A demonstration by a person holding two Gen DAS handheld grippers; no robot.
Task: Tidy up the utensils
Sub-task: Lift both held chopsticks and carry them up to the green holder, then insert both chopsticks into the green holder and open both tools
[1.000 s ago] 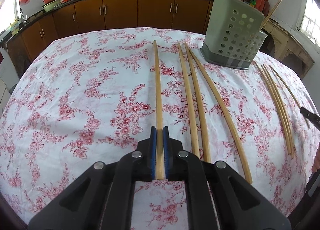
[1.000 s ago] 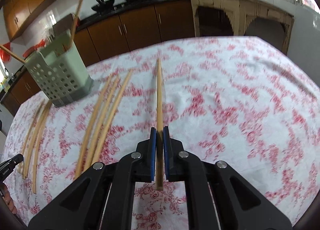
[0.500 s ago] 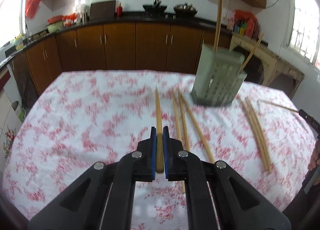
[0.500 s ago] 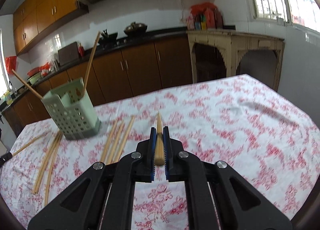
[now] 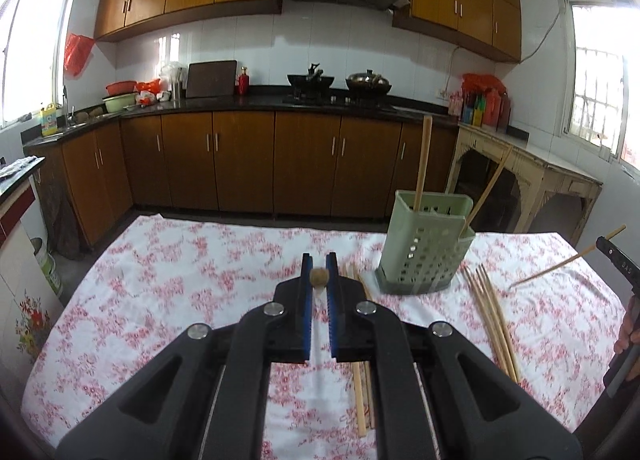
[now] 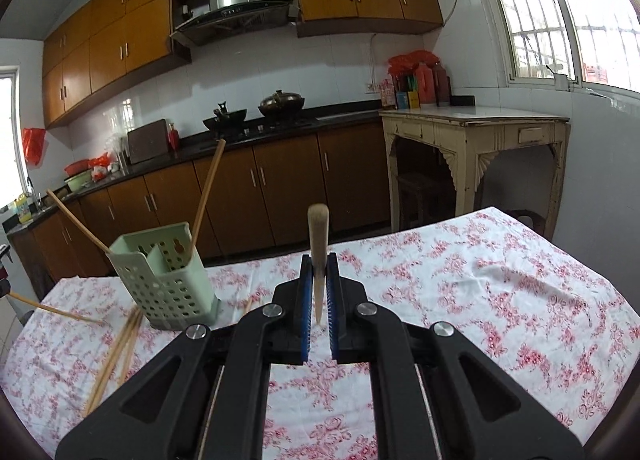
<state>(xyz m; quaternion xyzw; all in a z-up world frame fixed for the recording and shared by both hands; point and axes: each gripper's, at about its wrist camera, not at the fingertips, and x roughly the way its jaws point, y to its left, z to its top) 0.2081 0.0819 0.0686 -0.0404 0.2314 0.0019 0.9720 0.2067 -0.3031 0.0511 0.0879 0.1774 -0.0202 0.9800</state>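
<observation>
My left gripper [image 5: 319, 276] is shut on a bamboo chopstick [image 5: 319, 277], seen end-on, held above the table. My right gripper [image 6: 319, 280] is shut on another chopstick [image 6: 318, 236] that tilts up and away. The pale green perforated utensil holder [image 5: 425, 248] stands on the table to the front right of the left gripper, with two chopsticks upright in it; it also shows in the right wrist view [image 6: 164, 276], front left. Loose chopsticks lie beside the holder [image 5: 492, 316] and under the left gripper [image 5: 362, 388].
The table wears a white cloth with red flowers [image 6: 500, 300]. Brown kitchen cabinets [image 5: 240, 163] run behind it. A cream side table [image 6: 476, 155] stands at the right. The right gripper with its chopstick shows at the left wrist view's right edge [image 5: 616, 260].
Both grippers have lifted their chopsticks off the table and tilted up; the views swung from the cloth to the kitchen. The chopsticks now point forward and up, away from the cloth.
</observation>
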